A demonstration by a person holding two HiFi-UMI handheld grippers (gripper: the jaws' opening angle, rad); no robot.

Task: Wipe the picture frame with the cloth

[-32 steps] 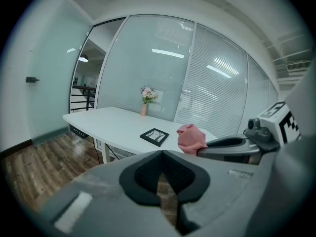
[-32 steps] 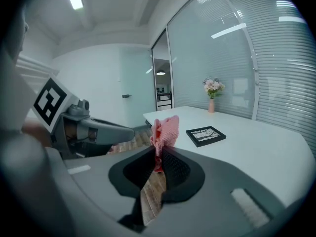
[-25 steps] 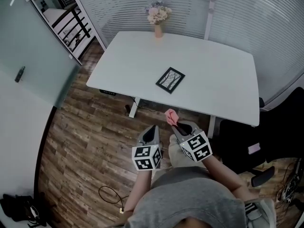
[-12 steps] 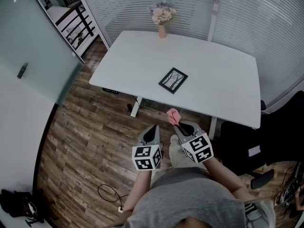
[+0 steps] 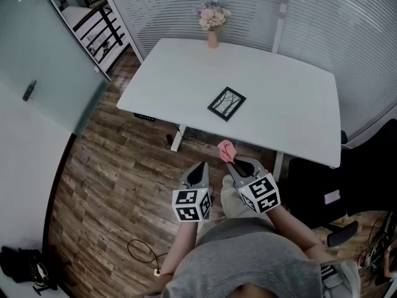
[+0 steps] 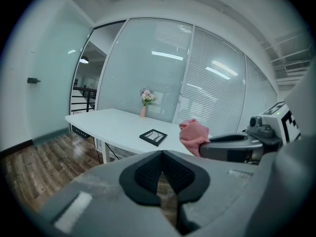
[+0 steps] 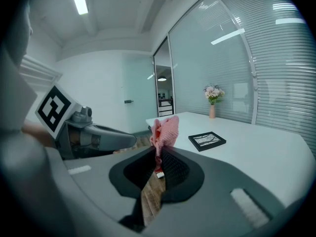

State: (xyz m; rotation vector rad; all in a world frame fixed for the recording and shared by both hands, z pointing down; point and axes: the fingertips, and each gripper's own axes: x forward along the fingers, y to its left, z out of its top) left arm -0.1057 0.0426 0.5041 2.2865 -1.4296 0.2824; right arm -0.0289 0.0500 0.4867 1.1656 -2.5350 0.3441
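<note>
— Where is the frame?
— The black rectangular picture frame [image 5: 226, 103] lies flat near the middle of the white table [image 5: 291, 98], well apart from both grippers.
— And the cloth?
— The crumpled pink cloth [image 5: 226, 150] is pinched in the right gripper [image 5: 231, 162], held over the wooden floor [image 5: 111, 179] just short of the table's near edge. The left gripper [image 5: 200, 166], just beside it, has its jaws pressed together on nothing.

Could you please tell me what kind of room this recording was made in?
Probably an office or meeting room: a large white table stands before glass walls hung with horizontal blinds, a frosted glass partition runs along the left, and the floor is wood plank.
</note>
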